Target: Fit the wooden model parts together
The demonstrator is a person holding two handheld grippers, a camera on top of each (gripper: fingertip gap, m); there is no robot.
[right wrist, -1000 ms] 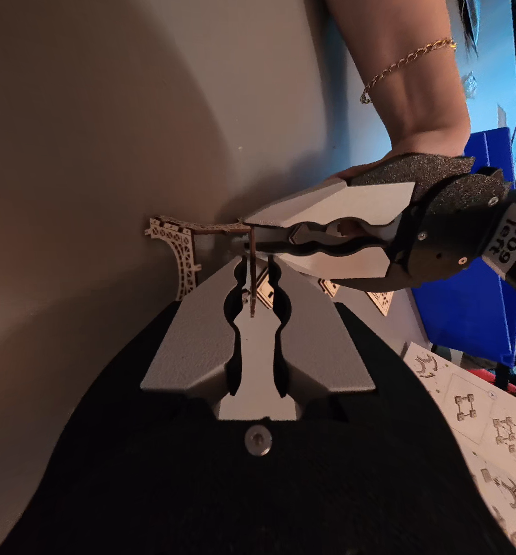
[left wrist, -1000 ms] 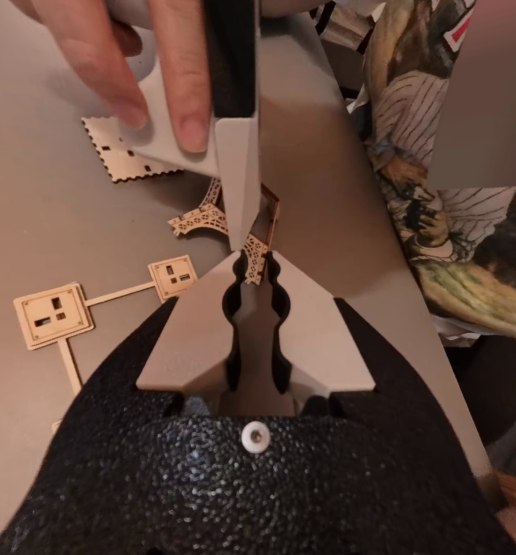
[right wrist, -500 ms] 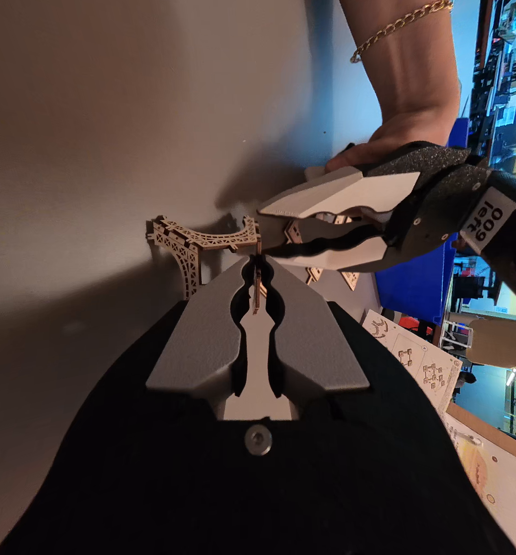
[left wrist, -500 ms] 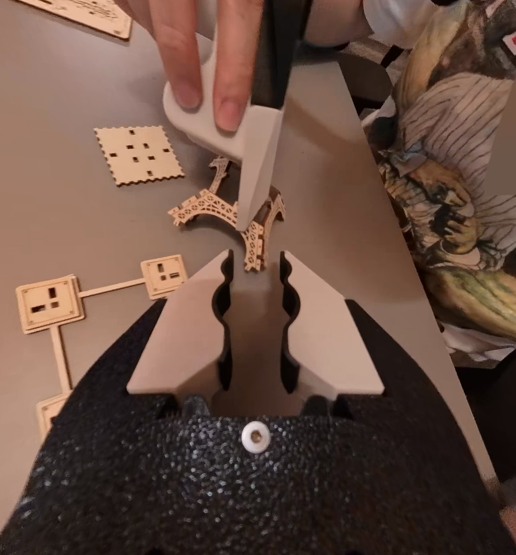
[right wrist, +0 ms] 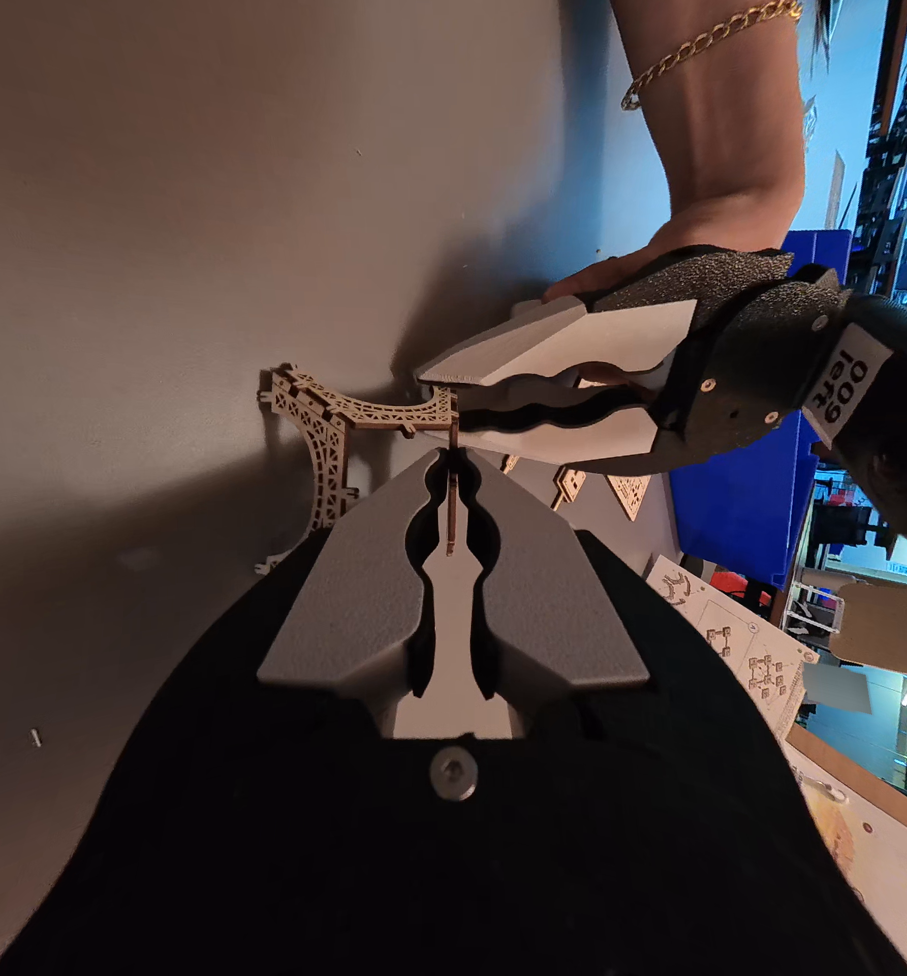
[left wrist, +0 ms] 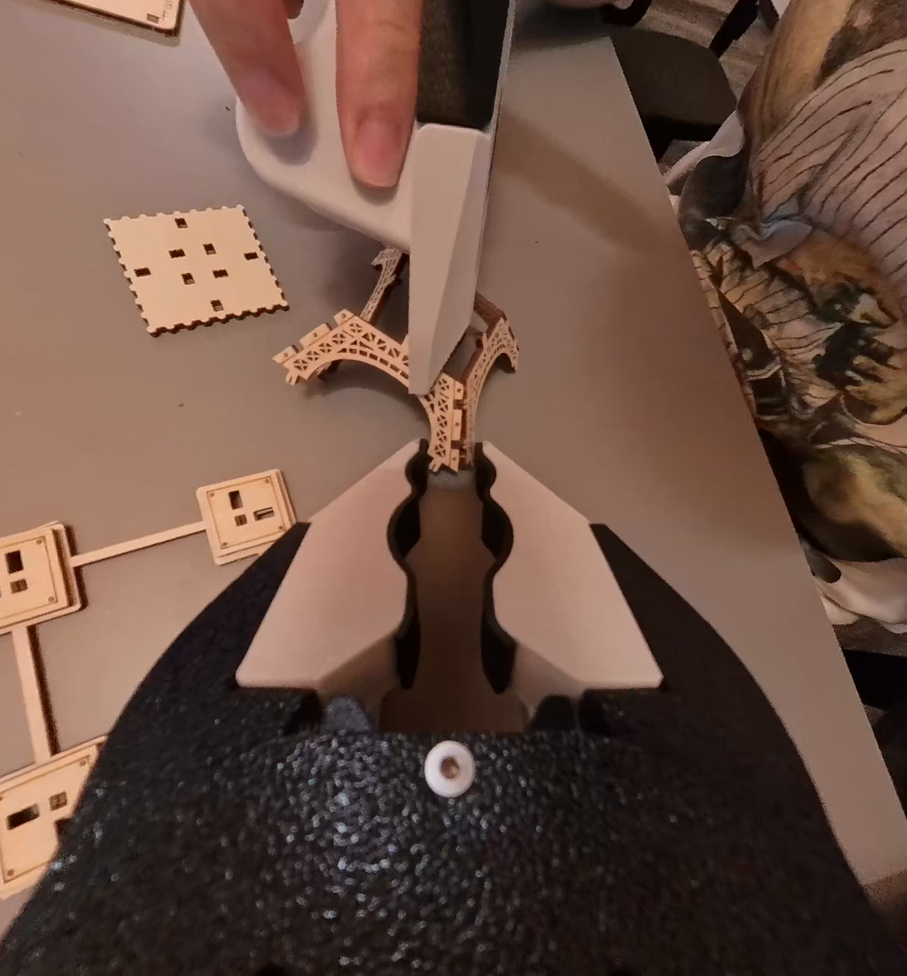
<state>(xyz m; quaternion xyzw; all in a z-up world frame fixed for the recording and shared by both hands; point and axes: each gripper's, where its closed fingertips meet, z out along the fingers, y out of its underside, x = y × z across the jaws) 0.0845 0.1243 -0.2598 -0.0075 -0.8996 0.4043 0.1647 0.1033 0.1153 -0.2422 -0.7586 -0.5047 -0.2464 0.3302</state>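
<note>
— Where's the arch frame now?

— It stands on the grey surface, right at our tips. Our right gripper has its fingers pinched on one thin panel, which we see edge-on running straight back between them. In the left view that gripper comes down from above onto the frame's top.

— And the left gripper?

— Its fingers straddle the near leg, narrowed around it but with a gap each side, so we judge them not yet gripping. The leg's long axis points straight away from us, in line with the fingers.

— So what does the move turn on?

— Probably the left closing on that leg to steady the corner while the right presses its panel home. Both are at the joint; neither is nearer.

— Room around?

— A slotted square lies well apart to the left, joined plates beside our left fingers, and the surface's edge runs close on the right. An instruction sheet lies beyond.
</note>
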